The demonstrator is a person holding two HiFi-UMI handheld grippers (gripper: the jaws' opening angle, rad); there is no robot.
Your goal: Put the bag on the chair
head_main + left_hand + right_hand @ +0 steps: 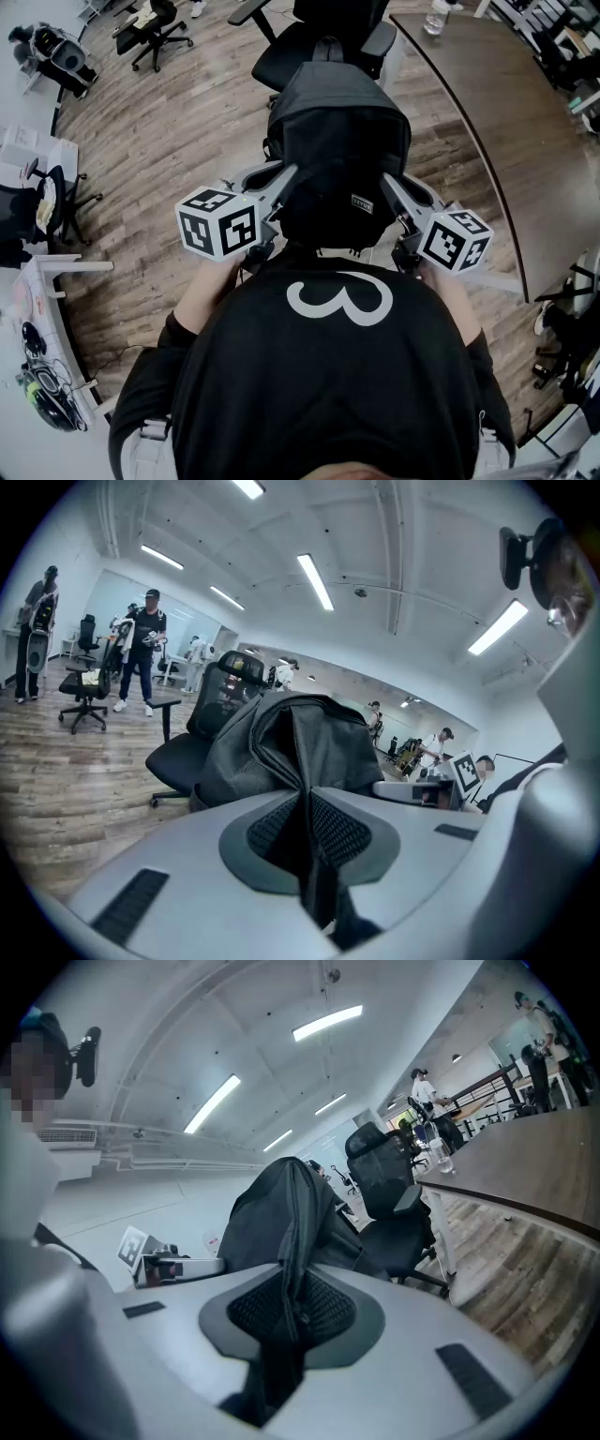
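Between the two tools, in front of the person's chest, hangs one black bag (pixel 339 141). Its closures appear shut, and no contents are visible.

The left tool (pixel 284 180) is closed on a fold of the bag's fabric at the bag's left side. In the left gripper view, dark material runs down between the ribbed pads. The right tool (pixel 390 185) is closed on a strap or fold at the bag's right side. In the right gripper view, the material is pinched between the pads in the same way.

The bag's top handle points away from the person toward one black chair (pixel 286 56), which stands on the wooden floor (pixel 169 131) directly beyond the bag. Whether the bag touches the seat cannot be determined.

Count: one bag, two tools. A curved table (pixel 506 122) to the right carries one bottle (pixel 434 19).
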